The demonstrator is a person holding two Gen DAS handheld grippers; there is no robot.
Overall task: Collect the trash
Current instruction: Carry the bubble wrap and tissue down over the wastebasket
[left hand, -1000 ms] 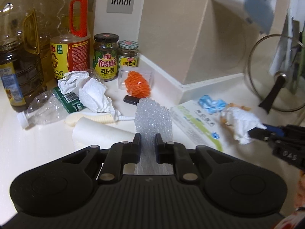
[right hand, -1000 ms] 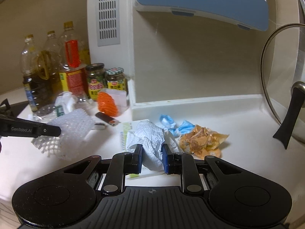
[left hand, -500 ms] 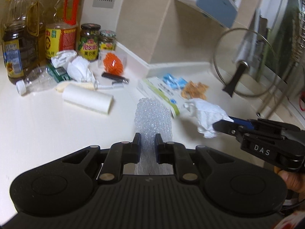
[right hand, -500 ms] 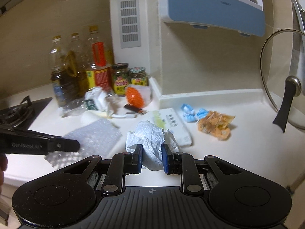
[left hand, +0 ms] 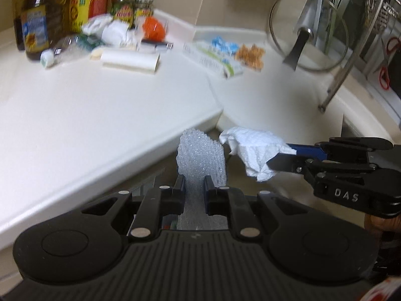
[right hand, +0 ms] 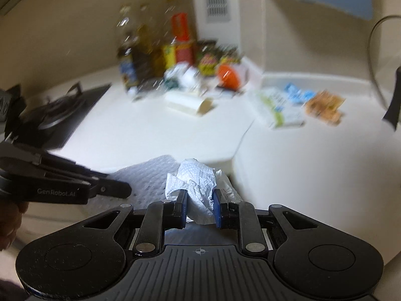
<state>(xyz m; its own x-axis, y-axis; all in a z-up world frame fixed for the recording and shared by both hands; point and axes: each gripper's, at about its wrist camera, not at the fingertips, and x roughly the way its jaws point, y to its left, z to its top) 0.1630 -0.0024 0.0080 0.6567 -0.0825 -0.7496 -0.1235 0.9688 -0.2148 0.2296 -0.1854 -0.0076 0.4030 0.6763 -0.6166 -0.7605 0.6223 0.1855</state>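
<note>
Beyond the table (left hand: pixel 100 115) edge, the left gripper (left hand: pixel 195 185) pinches bubble wrap (left hand: pixel 201 154) while the right gripper (right hand: pixel 199 209) clamps a crumpled paper towel (right hand: pixel 198 180).

L wrist cam behind own fingers, angled down past countertop (left hand: pixel 105 115) edge, R wrist cam likewise from further right, both close, shared: counter corner, bottles (right hand: pixel 140 57), each other's gripper

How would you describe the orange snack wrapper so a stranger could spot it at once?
Start at the glass pot lid leaning at the back of the white counter. Just left of its black handle lies the crumpled wrapper. It is orange-brown, unlike the blue packets beside it.
</note>
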